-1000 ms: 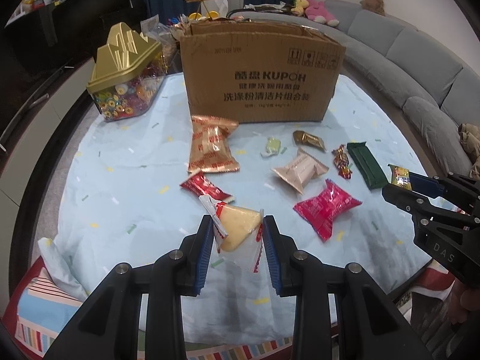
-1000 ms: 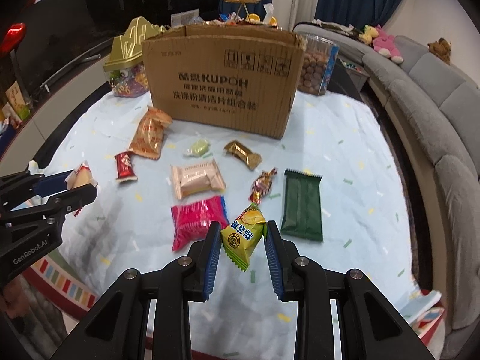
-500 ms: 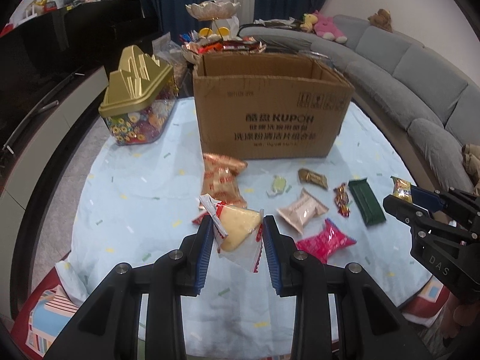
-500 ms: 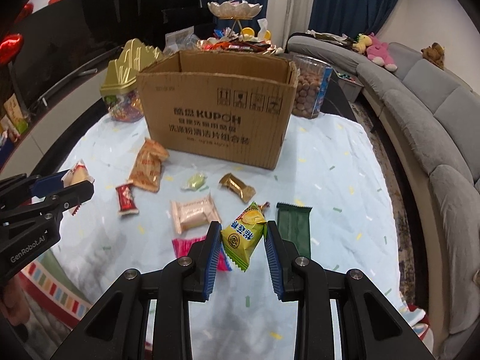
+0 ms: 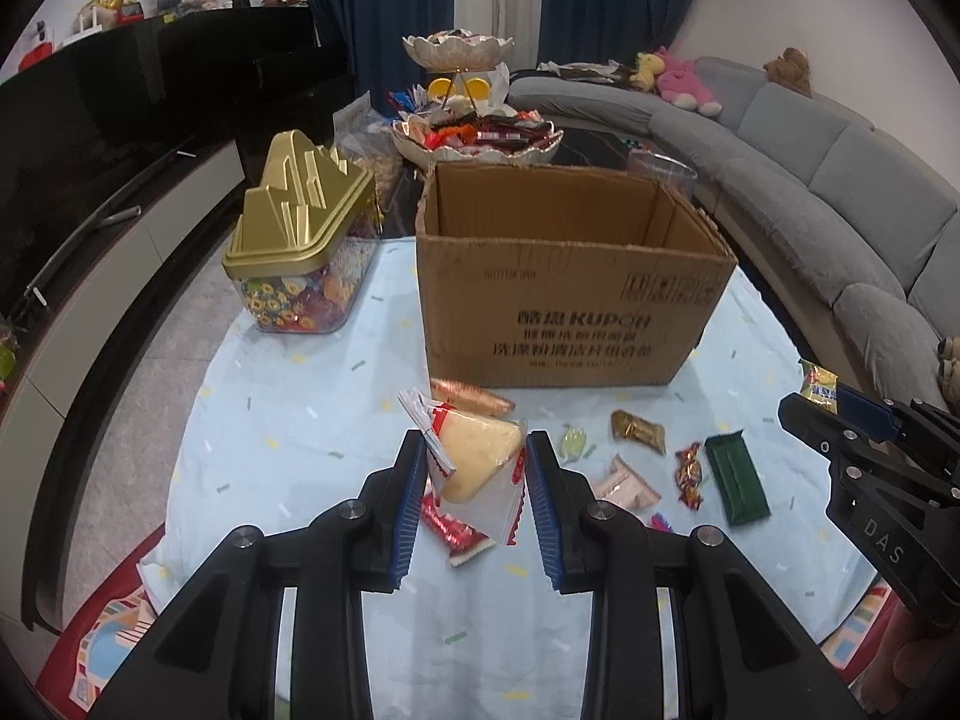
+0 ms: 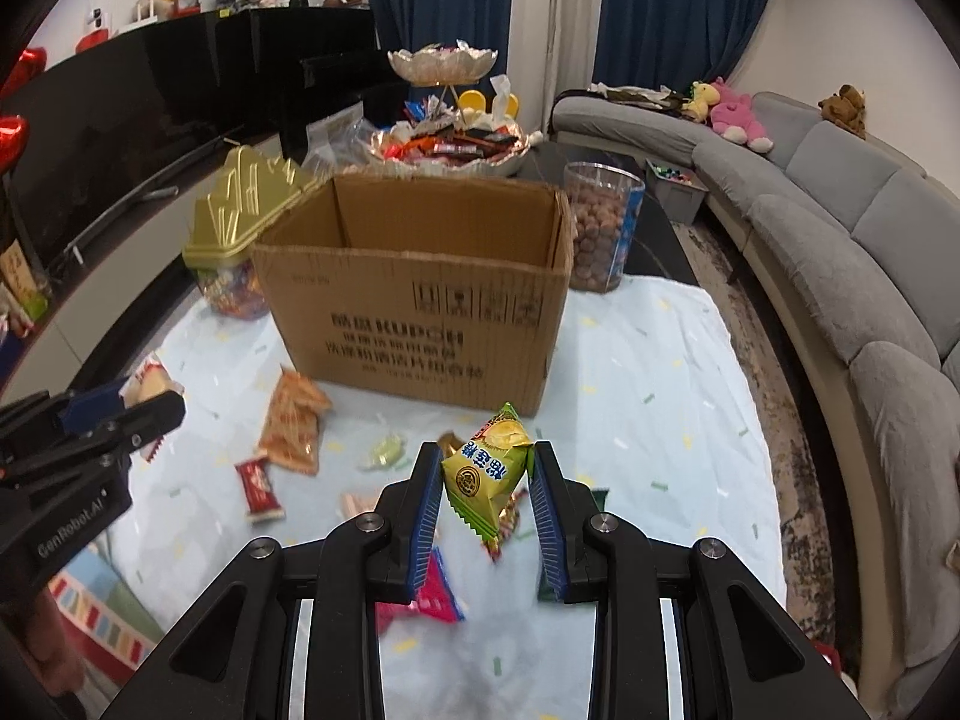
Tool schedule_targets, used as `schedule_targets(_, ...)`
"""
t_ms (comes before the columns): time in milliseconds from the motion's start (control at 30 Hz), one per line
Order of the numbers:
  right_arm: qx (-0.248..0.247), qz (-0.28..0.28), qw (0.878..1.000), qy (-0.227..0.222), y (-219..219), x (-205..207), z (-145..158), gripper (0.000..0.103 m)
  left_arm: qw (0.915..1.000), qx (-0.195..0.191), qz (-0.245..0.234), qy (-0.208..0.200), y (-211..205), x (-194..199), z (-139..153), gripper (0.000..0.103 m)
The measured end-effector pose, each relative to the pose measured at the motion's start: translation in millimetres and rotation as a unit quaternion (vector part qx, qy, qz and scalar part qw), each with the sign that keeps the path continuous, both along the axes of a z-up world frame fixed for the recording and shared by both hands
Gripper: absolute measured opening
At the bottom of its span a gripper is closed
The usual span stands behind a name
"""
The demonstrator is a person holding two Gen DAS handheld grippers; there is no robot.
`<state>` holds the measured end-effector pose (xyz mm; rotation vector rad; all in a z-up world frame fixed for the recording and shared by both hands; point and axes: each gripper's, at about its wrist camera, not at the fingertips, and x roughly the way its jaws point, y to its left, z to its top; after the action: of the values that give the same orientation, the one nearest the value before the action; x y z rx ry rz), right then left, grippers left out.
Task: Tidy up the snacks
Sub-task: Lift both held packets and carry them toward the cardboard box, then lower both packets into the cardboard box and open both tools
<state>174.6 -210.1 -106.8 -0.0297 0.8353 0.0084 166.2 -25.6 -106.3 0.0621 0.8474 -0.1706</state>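
Left gripper (image 5: 474,468) pinches a pale snack packet (image 5: 477,459) between its jaws; right gripper (image 6: 487,483) clamps a yellow-green packet (image 6: 486,477).

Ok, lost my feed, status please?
Left gripper shut on cake pack. Right gripper shut on chip bag. Box ahead, open, nothing blocking.

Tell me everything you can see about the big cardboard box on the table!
The cardboard box is plain brown corrugated card, standing upright on the pale blue tablecloth. Its top is open, and the inner walls that show are bare; its floor is hidden. The front carries dark printed lettering, "KUPOH" among Chinese characters, plus small handling symbols. The top edge looks rough and a little torn. An orange snack packet lies at its front. Neither gripper touches it.
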Motion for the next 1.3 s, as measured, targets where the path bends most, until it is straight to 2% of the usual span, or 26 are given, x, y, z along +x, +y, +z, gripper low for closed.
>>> schedule_targets(767, 0.01, -0.018, 0.999, -0.039, 2, 53, 41, 0.031, 0.9991, -0.015, 0.018, -0.036, -1, 60, 44, 0.033)
schedule_targets(1300, 0.009, -0.028, 0.998, -0.053, -8, 95, 62, 0.031, 0.9989, -0.013, 0.015, -0.043, -15, 97, 57, 0.033)
